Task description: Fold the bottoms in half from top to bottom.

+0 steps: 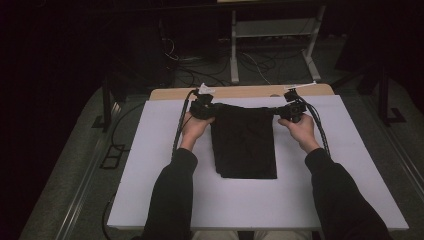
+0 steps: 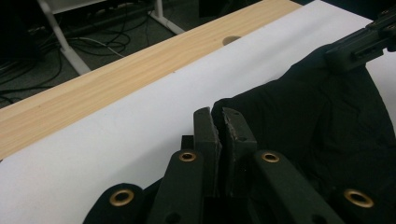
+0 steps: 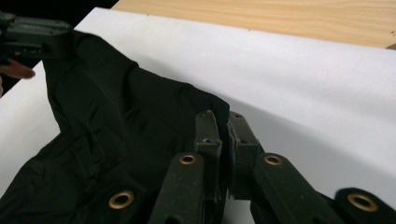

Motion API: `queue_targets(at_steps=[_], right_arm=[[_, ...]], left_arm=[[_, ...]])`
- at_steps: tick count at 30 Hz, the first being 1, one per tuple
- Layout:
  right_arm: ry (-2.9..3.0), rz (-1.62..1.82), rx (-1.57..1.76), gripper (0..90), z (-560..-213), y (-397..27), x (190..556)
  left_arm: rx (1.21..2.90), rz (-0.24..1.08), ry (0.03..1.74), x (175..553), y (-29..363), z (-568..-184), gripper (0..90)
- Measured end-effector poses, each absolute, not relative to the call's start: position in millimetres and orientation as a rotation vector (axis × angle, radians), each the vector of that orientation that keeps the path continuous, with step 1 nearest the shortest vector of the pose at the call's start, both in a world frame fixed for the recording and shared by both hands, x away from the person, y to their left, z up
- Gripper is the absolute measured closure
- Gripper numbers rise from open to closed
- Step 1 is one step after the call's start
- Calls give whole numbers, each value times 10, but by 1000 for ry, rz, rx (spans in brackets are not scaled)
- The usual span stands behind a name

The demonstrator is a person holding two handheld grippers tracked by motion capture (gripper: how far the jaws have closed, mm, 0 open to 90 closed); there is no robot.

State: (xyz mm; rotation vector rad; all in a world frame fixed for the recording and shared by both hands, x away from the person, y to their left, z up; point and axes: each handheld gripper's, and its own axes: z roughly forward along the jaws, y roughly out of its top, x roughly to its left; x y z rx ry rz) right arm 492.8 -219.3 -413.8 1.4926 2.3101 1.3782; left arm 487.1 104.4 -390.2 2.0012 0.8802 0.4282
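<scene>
Black fabric is taking centre stage here: a dark garment (image 1: pixel 245 142) is lying folded on the white sheet (image 1: pixel 150 165) covering the table, its far edge lifted slightly between the two grippers while the near part is resting flat towards the person. Over on the left, the left gripper (image 1: pixel 209 111) is sitting at the cloth's far left corner, and in the left gripper view its jaws are pressed together with the garment's edge (image 2: pixel 299 116) pinched between them. The person's left hand (image 1: pixel 194 127) is wrapping around that tool, dark sleeve trailing back to the bottom of the high view. Moving across the middle, the fabric is spanning from one tool to the other, creased and sagging a little. On the right, the right gripper (image 1: pixel 286 113) is clamping the far right corner; the right gripper view is showing its jaws closed tight on the cloth (image 3: pixel 107 130). Beyond the sheet, a strip of pale wooden tabletop (image 1: pixel 240 92) is running along the far edge.
</scene>
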Motion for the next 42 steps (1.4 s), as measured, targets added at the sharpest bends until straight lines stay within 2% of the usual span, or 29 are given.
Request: queue_targets(at_steps=[14, 21, 26, 30, 37, 41, 42], right_arm=[[2242, 1424, 1560, 836, -4178, -2156, 5029], [2256, 1408, 1565, 822, -4237, -2126, 5046], [2251, 1386, 1550, 749, -4249, -2140, 5018], [2235, 1376, 1535, 642, -4253, -2185, 4953], [2250, 1425, 1502, 314, -4202, -2287, 4775], [2254, 1426, 1480, 131, -4179, -2336, 4663], [2239, 1427, 1475, 127, -4175, -2347, 4629]], left_arm=[[1981, 508, 865, 4945, 1058, -3998, 839], [1983, 462, 915, 4995, 1054, -4121, 814], [1956, 340, 988, 4991, 1100, -4126, 708], [1955, 424, 998, 4911, 1131, -4075, 466], [1874, 356, 1003, 4808, 1267, -3976, 193], [1854, 373, 995, 4703, 1349, -3967, 97], [1850, 366, 1002, 4679, 1367, -3976, 67]])
